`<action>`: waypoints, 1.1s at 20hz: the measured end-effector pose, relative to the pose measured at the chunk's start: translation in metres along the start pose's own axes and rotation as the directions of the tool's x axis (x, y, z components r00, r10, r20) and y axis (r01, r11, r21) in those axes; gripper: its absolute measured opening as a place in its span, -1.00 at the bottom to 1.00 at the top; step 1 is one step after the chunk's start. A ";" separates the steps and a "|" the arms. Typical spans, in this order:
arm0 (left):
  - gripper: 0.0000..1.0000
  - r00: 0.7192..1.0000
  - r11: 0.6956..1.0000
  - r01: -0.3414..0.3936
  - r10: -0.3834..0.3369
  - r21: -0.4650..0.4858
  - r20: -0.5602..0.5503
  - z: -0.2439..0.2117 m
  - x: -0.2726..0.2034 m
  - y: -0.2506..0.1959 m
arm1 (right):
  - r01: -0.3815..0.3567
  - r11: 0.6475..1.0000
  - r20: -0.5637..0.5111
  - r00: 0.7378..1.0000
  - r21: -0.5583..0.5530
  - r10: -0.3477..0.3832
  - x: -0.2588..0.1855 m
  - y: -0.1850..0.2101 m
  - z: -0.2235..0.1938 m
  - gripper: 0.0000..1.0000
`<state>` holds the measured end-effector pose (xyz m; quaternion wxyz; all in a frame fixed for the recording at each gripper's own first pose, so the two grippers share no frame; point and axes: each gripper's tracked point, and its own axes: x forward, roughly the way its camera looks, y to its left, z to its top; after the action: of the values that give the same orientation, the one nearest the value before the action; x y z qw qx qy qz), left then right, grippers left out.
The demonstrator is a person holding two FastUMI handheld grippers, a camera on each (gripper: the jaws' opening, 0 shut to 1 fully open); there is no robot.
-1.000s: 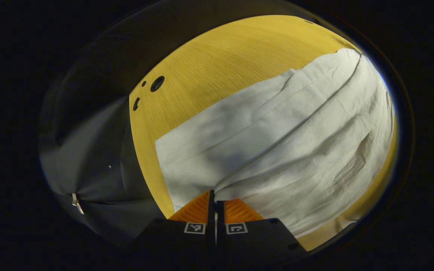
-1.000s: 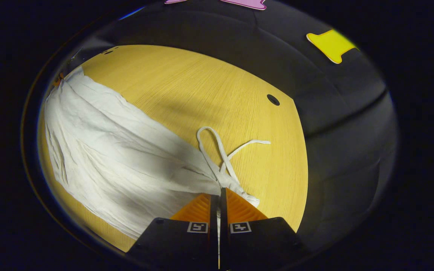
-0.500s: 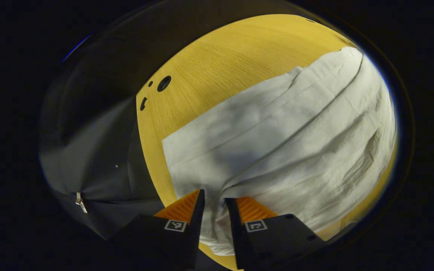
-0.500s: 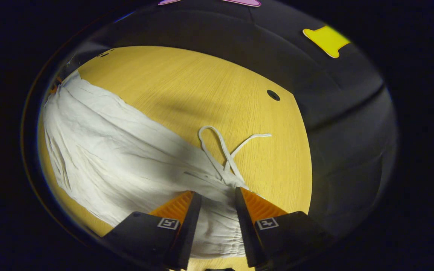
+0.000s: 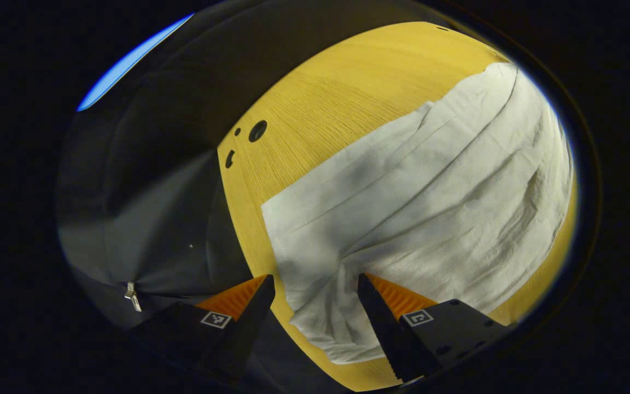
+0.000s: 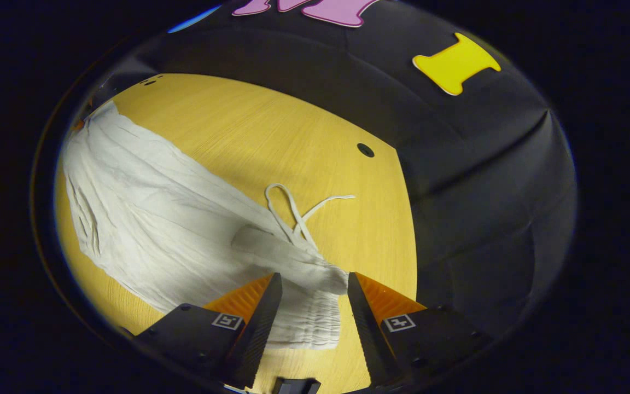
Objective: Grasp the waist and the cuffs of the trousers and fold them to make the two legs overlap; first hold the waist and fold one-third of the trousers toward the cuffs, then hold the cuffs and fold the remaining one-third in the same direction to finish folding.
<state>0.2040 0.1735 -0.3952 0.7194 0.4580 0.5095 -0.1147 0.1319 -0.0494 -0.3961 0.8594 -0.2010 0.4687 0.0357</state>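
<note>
White trousers [image 5: 430, 202] lay creased on table [image 6: 271, 137] — both grippers, left gripper [image 5: 315, 287] and right gripper [image 6: 310, 284], spread wide, cloth released since a second ago.

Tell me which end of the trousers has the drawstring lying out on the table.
The waist end, between the right gripper's open fingers: its gathered band and looped drawstring set it apart from the plain cuff end by the left gripper.

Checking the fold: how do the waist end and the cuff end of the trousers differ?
The waist end is gathered and bears a drawstring; the cuff end is flat and plain. The waist end lies between the open right claw, the cuff end between the wider-open left claw. Both rest on the table.
</note>
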 end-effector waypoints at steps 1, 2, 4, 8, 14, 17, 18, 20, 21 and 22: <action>0.94 1.000 1.000 -0.019 0.020 -0.004 0.023 0.001 -0.007 0.006 | 0.016 0.999 0.008 1.000 0.029 -0.016 -0.006 -0.007 -0.001 0.55; 0.94 0.998 0.999 -0.039 0.039 -0.007 0.045 0.004 -0.016 0.011 | 0.031 0.998 0.017 0.999 0.059 -0.032 -0.011 -0.013 -0.002 0.55; 0.94 0.993 0.997 -0.081 0.081 -0.011 0.087 0.005 -0.031 0.021 | 0.049 0.991 0.038 0.998 0.121 -0.054 -0.024 -0.021 -0.003 0.55; 0.94 0.970 0.987 -0.143 0.154 -0.073 0.189 0.011 -0.073 0.030 | 0.032 0.972 0.099 0.994 0.231 -0.056 -0.054 -0.017 -0.004 0.55; 0.93 0.947 0.928 -0.012 0.130 -0.373 0.293 0.011 -0.122 -0.008 | -0.094 0.898 0.169 0.985 0.429 0.022 -0.091 0.027 -0.008 0.55; 0.94 0.926 0.842 0.108 0.108 -0.529 0.361 0.021 -0.131 -0.023 | -0.149 0.831 0.188 0.981 0.536 0.054 -0.099 0.045 -0.011 0.55; 0.94 0.914 0.802 0.169 0.089 -0.573 0.395 0.028 -0.131 -0.030 | -0.158 0.808 0.187 0.980 0.568 0.061 -0.102 0.049 -0.013 0.55; 0.95 0.881 0.715 0.305 0.039 -0.629 0.471 0.042 -0.146 -0.054 | -0.172 0.759 0.188 0.980 0.627 0.067 -0.102 0.051 -0.015 0.55; 0.95 0.863 0.672 0.364 0.018 -0.645 0.505 0.048 -0.154 -0.063 | -0.174 0.732 0.184 0.981 0.658 0.067 -0.102 0.054 -0.016 0.53; 0.94 0.847 0.628 0.412 0.003 -0.660 0.531 0.053 -0.158 -0.070 | -0.174 0.700 0.181 0.981 0.693 0.064 -0.103 0.053 -0.017 0.51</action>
<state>0.1211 0.0461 -0.2977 0.9275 0.0100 0.3633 -0.0876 0.0473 0.0058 -0.3363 0.8980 0.1762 0.3959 -0.0760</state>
